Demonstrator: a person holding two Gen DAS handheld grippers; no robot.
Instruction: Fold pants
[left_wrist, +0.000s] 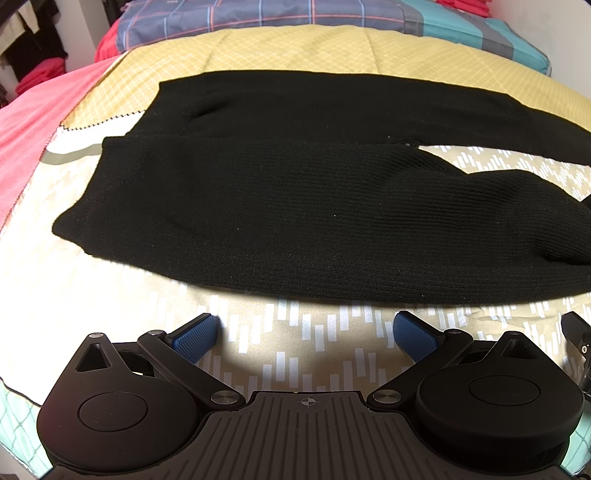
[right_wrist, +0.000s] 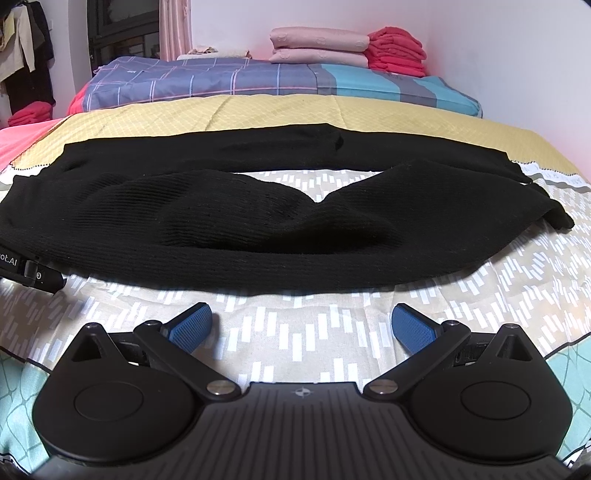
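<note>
Black ribbed knit pants (left_wrist: 280, 206) lie flat across the bed, one leg nearer me and one farther back, with a gap of bedspread between them toward the right. They also show in the right wrist view (right_wrist: 258, 225). My left gripper (left_wrist: 306, 334) is open and empty, just short of the near edge of the near leg. My right gripper (right_wrist: 303, 325) is open and empty, also just short of that near edge. The left gripper's body shows at the left edge of the right wrist view (right_wrist: 29, 275), beside the pants.
The bed has a beige patterned spread (right_wrist: 303, 350) and a yellow quilted blanket (right_wrist: 258, 110) behind the pants. A plaid quilt (right_wrist: 221, 79), pink pillows (right_wrist: 317, 46) and folded red clothes (right_wrist: 397, 50) sit at the back. A pink sheet (left_wrist: 26, 122) lies at the left.
</note>
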